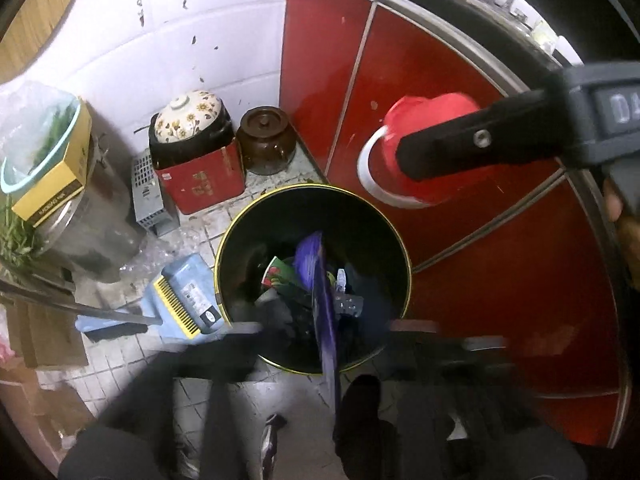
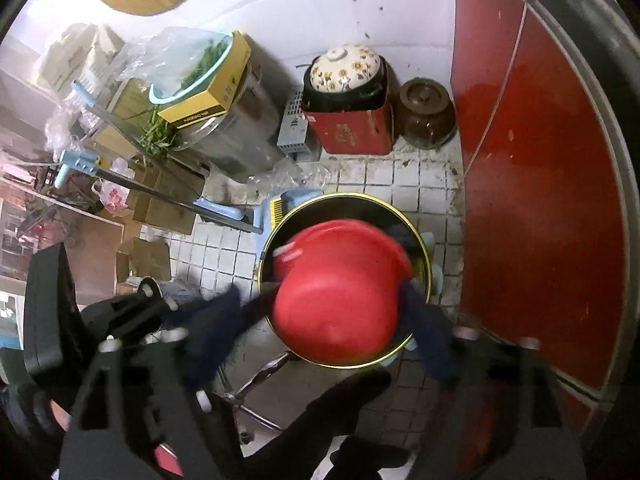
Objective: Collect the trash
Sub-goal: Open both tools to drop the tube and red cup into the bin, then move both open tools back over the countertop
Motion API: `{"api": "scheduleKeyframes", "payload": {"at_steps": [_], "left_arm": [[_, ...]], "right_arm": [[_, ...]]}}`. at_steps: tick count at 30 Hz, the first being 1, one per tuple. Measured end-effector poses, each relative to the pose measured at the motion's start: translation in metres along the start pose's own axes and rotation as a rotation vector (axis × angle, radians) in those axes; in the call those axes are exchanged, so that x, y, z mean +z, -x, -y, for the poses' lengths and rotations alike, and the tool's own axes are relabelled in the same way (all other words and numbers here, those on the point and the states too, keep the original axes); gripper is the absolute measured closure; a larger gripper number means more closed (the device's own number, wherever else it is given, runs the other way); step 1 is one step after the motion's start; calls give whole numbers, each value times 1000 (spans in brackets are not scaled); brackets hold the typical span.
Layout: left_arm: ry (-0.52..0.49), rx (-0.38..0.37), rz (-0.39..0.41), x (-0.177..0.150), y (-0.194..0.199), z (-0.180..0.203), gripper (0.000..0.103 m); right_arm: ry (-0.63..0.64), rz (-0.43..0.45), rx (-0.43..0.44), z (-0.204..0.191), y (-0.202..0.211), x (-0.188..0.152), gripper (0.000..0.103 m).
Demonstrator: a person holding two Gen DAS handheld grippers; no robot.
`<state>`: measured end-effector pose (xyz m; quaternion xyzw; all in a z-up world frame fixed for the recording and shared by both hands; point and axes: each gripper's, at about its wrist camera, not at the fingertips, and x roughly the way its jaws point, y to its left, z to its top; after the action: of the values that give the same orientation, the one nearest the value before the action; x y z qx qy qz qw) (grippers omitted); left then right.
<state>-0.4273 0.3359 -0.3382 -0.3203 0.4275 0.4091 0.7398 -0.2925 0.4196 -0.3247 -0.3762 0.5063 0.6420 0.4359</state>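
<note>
A black trash bin (image 1: 240,240) with a yellow rim stands on the tiled floor, with a printed paper cup (image 1: 277,273) and other rubbish inside. My left gripper (image 1: 328,326) hangs open just above it. A flat purple packet (image 1: 325,300) stands on edge between the blurred fingers, touching neither, its lower part in the bin. My right gripper (image 2: 324,304) is open over the same bin (image 2: 348,199). A blurred red cup (image 2: 340,292) with a white rim (image 1: 370,180) lies between its dark fingers (image 2: 212,320), and they do not seem to press on it.
Red cabinet doors (image 1: 500,240) close off the right side. A blue dustpan (image 1: 188,300) with a yellow comb lies left of the bin. A red tin with a floral pot (image 1: 192,152), a brown jar (image 1: 266,144) and a steel pot (image 2: 236,132) stand by the wall. A person's dark shoes (image 1: 360,400) are below.
</note>
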Motion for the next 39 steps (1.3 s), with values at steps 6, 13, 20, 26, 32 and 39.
{"api": "scheduleKeyframes", "payload": {"at_steps": [6, 13, 20, 26, 32, 39], "left_arm": [[14, 14, 16, 0, 5, -3, 21], [-34, 27, 20, 0, 34, 12, 21], [-149, 62, 46, 14, 90, 60, 9], [-348, -13, 85, 33, 141, 156, 7], [-575, -241, 106, 45, 174, 288, 7], [-895, -396, 143, 19, 198, 438, 7]], "right_arm": [[-14, 0, 25, 5, 2, 1, 18], [-35, 17, 26, 5, 32, -19, 14], [-126, 139, -25, 17, 144, -70, 7], [-219, 278, -189, 39, 260, -150, 7], [-454, 435, -390, 79, 365, -268, 7], [-782, 570, -613, 107, 452, -432, 7]]}}
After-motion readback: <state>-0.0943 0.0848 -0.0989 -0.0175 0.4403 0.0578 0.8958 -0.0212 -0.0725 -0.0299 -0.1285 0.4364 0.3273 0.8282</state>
